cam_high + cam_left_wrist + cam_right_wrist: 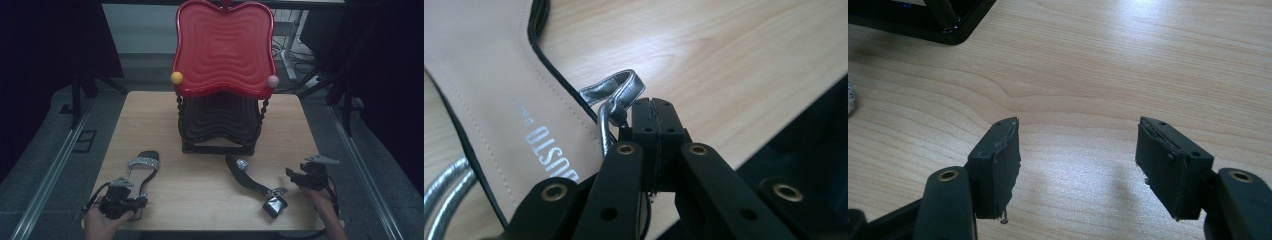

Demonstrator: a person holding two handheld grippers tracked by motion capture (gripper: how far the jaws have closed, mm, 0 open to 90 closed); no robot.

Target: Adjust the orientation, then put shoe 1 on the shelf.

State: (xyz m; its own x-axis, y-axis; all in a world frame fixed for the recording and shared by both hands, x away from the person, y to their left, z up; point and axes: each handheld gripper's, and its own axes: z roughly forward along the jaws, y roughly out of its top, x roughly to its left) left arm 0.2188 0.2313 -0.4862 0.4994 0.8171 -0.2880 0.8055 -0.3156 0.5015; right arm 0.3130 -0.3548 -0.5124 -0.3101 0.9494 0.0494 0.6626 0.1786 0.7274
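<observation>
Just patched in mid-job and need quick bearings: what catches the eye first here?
The big red tray tops a black stand at the table's far middle. Two sandals lie on the wooden table: the left sandal with its silver strap right at the shut left gripper, the right sandal beside the open right gripper.

A flat sandal (141, 168) with a silver strap (616, 92) and tan insole lies on the table's near-left.
</observation>
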